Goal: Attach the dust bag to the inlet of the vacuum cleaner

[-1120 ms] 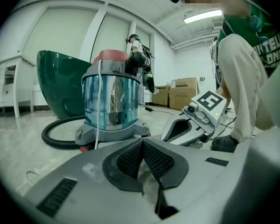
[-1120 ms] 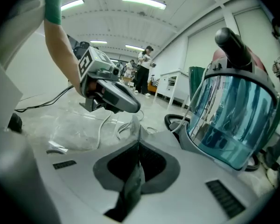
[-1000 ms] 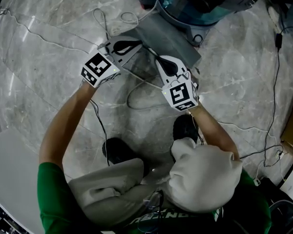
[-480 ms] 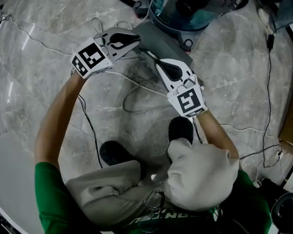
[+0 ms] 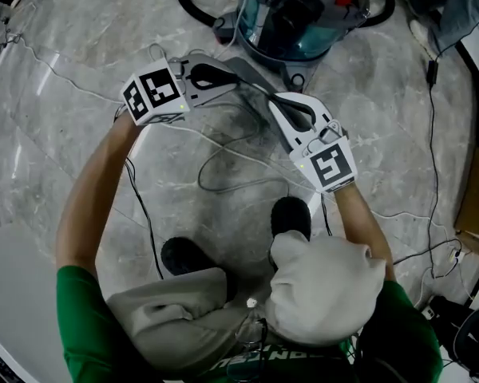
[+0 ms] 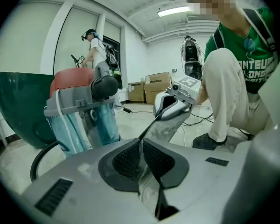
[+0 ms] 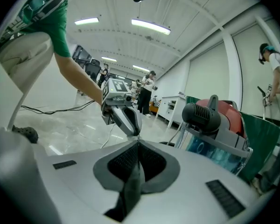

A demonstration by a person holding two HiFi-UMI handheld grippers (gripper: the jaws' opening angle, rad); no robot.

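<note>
Holds the dust bag (image 5: 254, 80) pinched at both ends, left gripper (image 5: 236, 72) and right gripper (image 5: 275, 99) each pressed together on its grey sheet, taut above the floor just in front of the vacuum cleaner (image 5: 295, 22). Sits close to the black hose (image 5: 190, 2) at left. Hangs over loose cables (image 5: 223, 162) looping across the marble floor (image 5: 72, 46), near the shoes (image 5: 291, 214). Open marble to either side.

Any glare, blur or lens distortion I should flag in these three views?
Head view: dim but sharp, faint sheen on the floor. Left gripper view: heavy fisheye, black corners, mosaic patch at top, ceiling lamp blown out; dust bag in the left tongs crisp. Right gripper view: same fisheye, glaring lamps; dust bag in the right tongs shadowed.
</note>
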